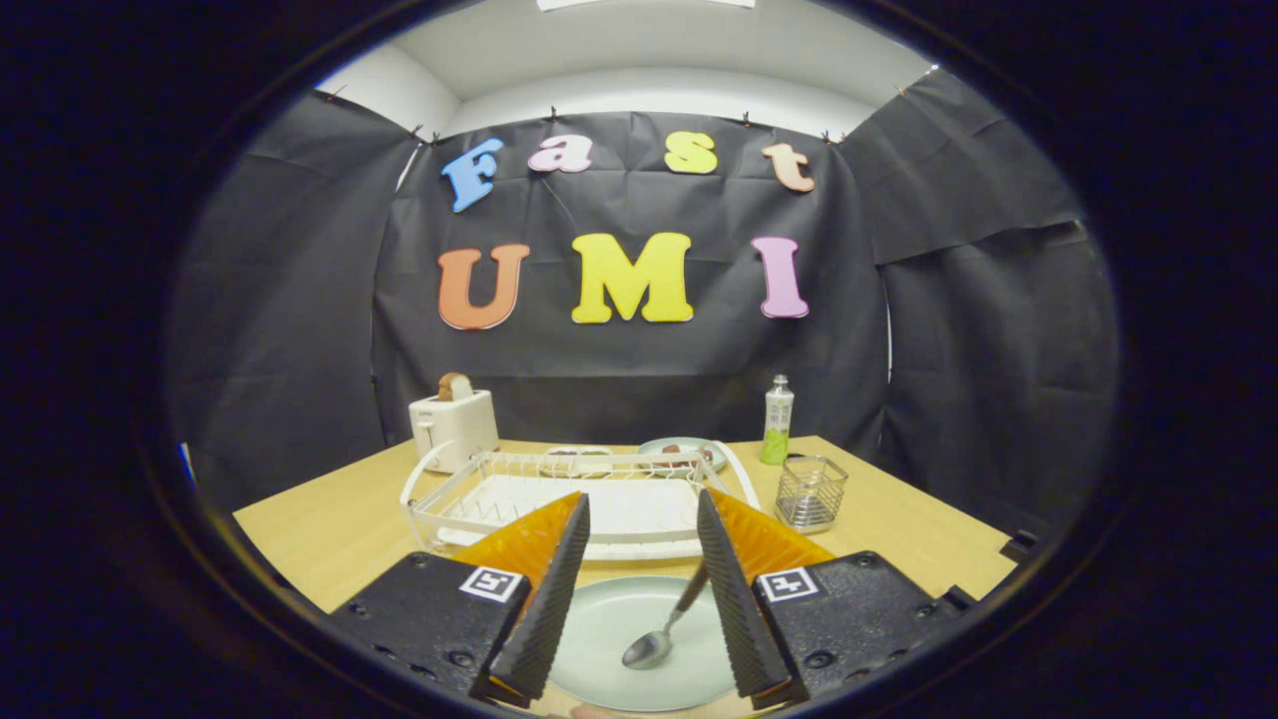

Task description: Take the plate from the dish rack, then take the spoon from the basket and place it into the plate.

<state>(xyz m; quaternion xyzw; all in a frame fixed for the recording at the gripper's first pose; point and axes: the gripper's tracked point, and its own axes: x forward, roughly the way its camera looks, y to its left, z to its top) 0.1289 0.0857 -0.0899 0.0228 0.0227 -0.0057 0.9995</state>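
Observation:
A pale green plate (619, 639) lies on the wooden table right below my fingers, in front of the white wire dish rack (599, 499). A metal spoon (661, 636) rests in the plate, bowl down toward me, its handle slanting up past the inner edge of the right finger. My gripper (639, 514) hovers over the plate, open, with a wide gap and nothing held between the fingers. The small wire basket (811, 492) stands to the right of the rack and looks empty.
A white toaster (452, 424) with a slice of bread stands behind the rack's left corner. Small dishes with food (682, 451) sit behind the rack. A green-labelled bottle (777, 420) stands behind the basket. The table edge runs close on the right.

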